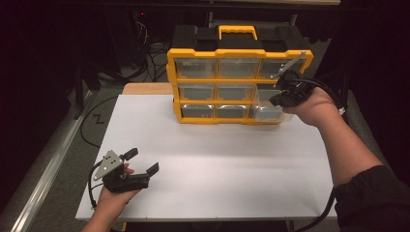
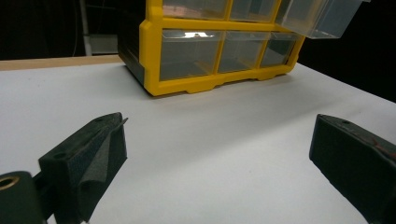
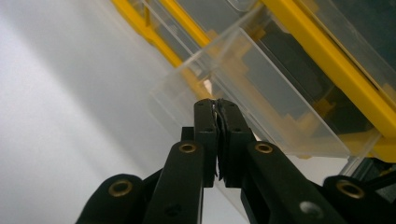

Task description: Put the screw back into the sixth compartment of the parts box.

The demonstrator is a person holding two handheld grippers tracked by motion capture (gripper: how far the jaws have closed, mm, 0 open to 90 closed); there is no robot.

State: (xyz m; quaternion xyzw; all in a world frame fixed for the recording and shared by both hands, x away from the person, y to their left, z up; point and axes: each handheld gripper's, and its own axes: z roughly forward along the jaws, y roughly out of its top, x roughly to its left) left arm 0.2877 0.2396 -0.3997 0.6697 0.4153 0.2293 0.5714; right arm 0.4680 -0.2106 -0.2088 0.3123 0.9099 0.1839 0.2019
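The right gripper [image 1: 285, 92] is closed on the front wall of a clear drawer [image 1: 269, 107]; in the right gripper view its two jaws stand pressed together with the thin plastic edge of the clear drawer [image 3: 261, 93] between them. This drawer is pulled partly out of the yellow organizer [image 1: 193, 79], from the right column, at the middle row as far as I can tell. It sticks out toward the person, directly in front of the right gripper [image 3: 217, 108] and touching it. The yellow organizer stands upright behind the drawer, at the far side of the white table [image 1: 217, 159].

The left gripper [image 1: 143, 161] is open, with nothing between its jaws. It is low over the near left part of the table, well apart from the organizer. In the left gripper view the yellow organizer [image 2: 154, 60] is ahead of the left gripper [image 2: 218, 135], and the clear drawer [image 2: 322, 16] shows at the upper right.
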